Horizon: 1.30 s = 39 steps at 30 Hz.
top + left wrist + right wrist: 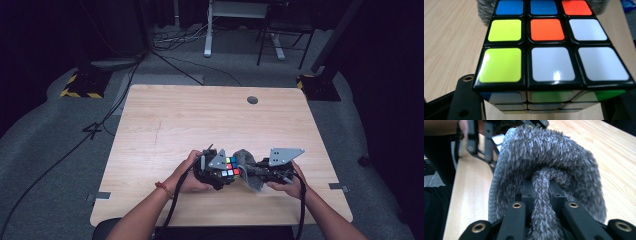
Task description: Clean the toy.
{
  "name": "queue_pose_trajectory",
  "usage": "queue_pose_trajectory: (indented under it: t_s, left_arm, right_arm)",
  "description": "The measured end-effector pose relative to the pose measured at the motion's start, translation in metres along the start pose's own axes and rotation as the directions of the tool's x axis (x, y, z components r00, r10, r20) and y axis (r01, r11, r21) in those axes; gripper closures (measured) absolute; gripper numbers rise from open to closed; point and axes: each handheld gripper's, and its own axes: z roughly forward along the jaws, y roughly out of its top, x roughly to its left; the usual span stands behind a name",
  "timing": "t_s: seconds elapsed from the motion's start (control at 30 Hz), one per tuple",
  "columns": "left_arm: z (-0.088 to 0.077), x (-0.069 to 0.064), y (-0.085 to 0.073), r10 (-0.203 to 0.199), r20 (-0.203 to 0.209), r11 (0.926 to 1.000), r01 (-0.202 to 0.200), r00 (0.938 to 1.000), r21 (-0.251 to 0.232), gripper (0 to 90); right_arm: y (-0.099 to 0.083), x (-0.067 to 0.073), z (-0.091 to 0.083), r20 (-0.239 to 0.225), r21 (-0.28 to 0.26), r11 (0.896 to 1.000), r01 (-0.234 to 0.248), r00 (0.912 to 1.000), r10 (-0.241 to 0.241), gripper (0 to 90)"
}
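Observation:
A scrambled Rubik's cube [231, 166] is held just above the front middle of the wooden table [200, 115], and my left gripper [225, 173] is shut on it. In the left gripper view the cube [549, 50] shows a face of yellow, white, orange and blue stickers. A fluffy grey cloth [247, 161] presses against the cube's right side. My right gripper [256, 173] is shut on a fold of that cloth [544, 170], pinched between its black jaws. A strip of the cloth [484, 12] shows behind the cube's far edge.
The table has a round cable hole [252, 100] at its back right. Behind the table, cables [175, 40] run over the grey floor, with desk legs [208, 30] and two yellow-black striped bases [80, 85] nearby. A person's forearms reach in from the front edge.

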Motion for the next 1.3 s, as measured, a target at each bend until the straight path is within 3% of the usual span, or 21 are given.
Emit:
queue_pose_trajectory:
  t_s: [0.1, 0.37, 0.5, 0.57, 0.63, 0.77, 0.9, 0.97, 1.03, 1.13, 1.3]
  left_arm:
    - [0.001, 0.001, 0.000, -0.026, -0.002, 0.9997, 0.026, 0.9997, -0.005, 32.9]
    - [0.006, -0.001, 0.005, -0.001, -0.059, 0.9994, 0.003, 0.9983, 0.034, 32.6]
    - [0.009, 0.002, 0.002, -0.026, -0.067, 0.9970, 0.030, 0.9974, 0.071, 29.2]
    - [0.010, 0.001, 0.002, -0.002, -0.070, 0.9968, 0.008, 0.9976, 0.080, 29.0]
    - [0.012, -0.001, 0.002, 0.023, -0.072, 0.9955, -0.016, 0.9971, 0.093, 29.5]
    - [0.013, 0.000, 0.002, 0.014, -0.047, 0.9969, -0.010, 0.9988, 0.077, 30.1]
    - [0.015, -0.006, 0.004, 0.077, -0.046, 0.9936, -0.073, 0.9960, 0.087, 32.6]
    - [0.014, -0.006, 0.004, 0.074, -0.067, 0.9938, -0.068, 0.9951, 0.088, 32.8]
    - [0.011, -0.005, 0.003, 0.061, -0.051, 0.9962, -0.057, 0.9969, 0.066, 32.9]
    - [0.006, -0.004, 0.005, 0.057, -0.059, 0.9970, -0.053, 0.9966, 0.056, 32.9]
    - [0.004, -0.001, 0.004, 0.036, -0.072, 0.9980, -0.032, 0.9967, 0.054, 33.0]
  right_arm:
    - [-0.001, -0.002, 0.001, 0.002, 0.006, 1.000, -0.013, 0.9999, 0.013, 79.2]
    - [-0.001, 0.000, 0.001, -0.002, -0.009, 1.000, -0.011, 0.9999, 0.011, 79.2]
    - [0.001, 0.003, 0.001, -0.014, -0.034, 0.999, 0.000, 0.9999, -0.001, 79.3]
    - [0.002, 0.005, 0.000, -0.035, -0.051, 0.999, 0.007, 0.9993, -0.009, 79.3]
    - [0.003, 0.008, 0.002, -0.030, -0.032, 0.999, 0.026, 0.9992, -0.027, 79.3]
    - [0.002, 0.006, 0.001, -0.039, -0.044, 0.999, 0.012, 0.9992, -0.014, 79.3]
    - [0.006, 0.008, 0.002, -0.034, -0.051, 0.999, 0.012, 0.9993, -0.013, 79.1]
    - [0.007, 0.009, 0.002, -0.005, -0.035, 0.999, 0.027, 0.9996, -0.028, 79.1]
    - [0.006, 0.008, 0.003, 0.032, -0.019, 0.999, 0.027, 0.9991, -0.026, 79.1]
    - [0.002, 0.005, 0.004, 0.055, 0.023, 1.000, 0.020, 0.9983, -0.021, 79.1]
    - [-0.003, 0.002, 0.006, 0.048, 0.082, 0.996, 0.025, 0.9984, -0.029, 79.2]
